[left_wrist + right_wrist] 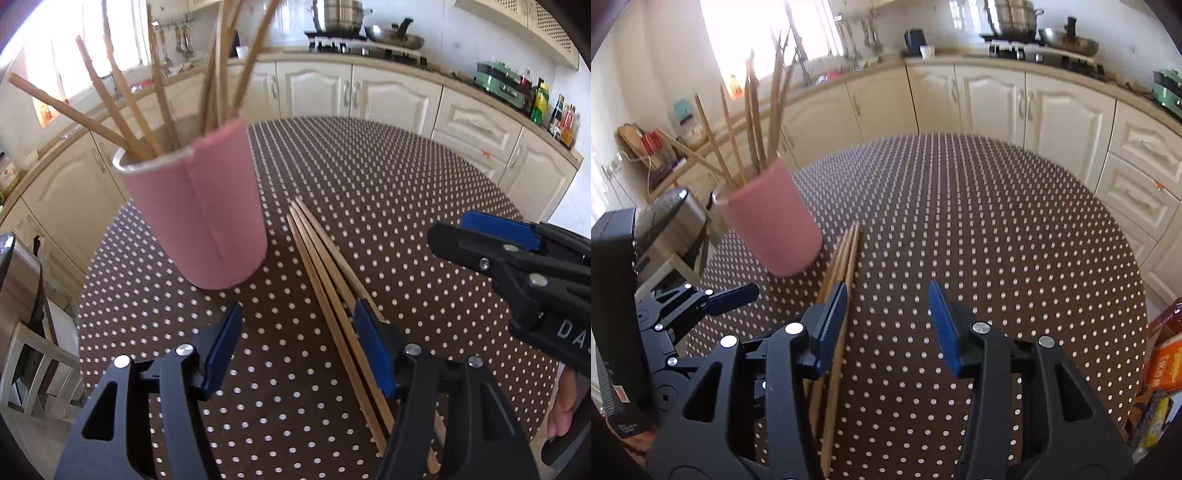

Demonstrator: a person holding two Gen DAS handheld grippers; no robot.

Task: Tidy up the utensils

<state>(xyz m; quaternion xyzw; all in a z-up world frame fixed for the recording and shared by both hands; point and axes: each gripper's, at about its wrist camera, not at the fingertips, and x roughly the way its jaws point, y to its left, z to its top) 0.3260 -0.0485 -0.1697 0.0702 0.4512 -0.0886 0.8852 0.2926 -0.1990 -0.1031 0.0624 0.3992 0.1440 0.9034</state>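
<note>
A pink cup (201,210) stands on the dotted table and holds several wooden chopsticks (125,99); it also shows in the right wrist view (772,218). A few loose chopsticks (325,273) lie side by side on the cloth to the right of the cup, also in the right wrist view (844,258). My left gripper (295,347) is open and empty, with the loose chopsticks running under its right finger. My right gripper (888,317) is open and empty, with the chopsticks under its left finger. It shows from the side in the left wrist view (491,247).
The round table has a brown cloth with white dots (997,229). Cream kitchen cabinets (997,99) run behind it, with a stove and pots (340,22). A metal bin (672,225) stands left of the table. Boxes (1163,354) sit at the right edge.
</note>
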